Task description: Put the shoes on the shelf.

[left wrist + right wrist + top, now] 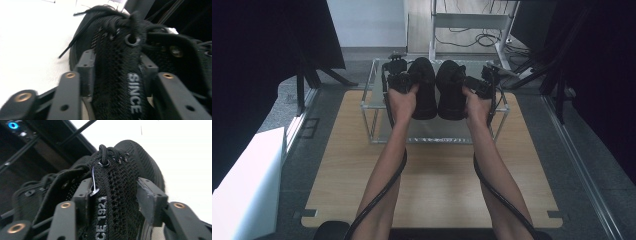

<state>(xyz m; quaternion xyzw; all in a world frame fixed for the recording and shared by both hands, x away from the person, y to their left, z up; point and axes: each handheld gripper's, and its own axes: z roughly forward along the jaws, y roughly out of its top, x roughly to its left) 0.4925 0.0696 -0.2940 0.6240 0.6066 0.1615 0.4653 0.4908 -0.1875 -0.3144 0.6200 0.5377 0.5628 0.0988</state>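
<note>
Holding both shoes over the rack (371,107) | left claw (401,80) pinches left shoe (424,87) | right claw (474,86) pinches right shoe (451,90) | we must let go next

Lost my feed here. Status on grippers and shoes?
Left gripper shut on left shoe. Right gripper shut on right shoe. Both over rack. Nothing blocking.

wooden tabletop (437,185), clear-topped metal-frame rack (377,107) standing on its far half, two black shoes (438,90) side by side on rack top, near half of tabletop bare
</note>
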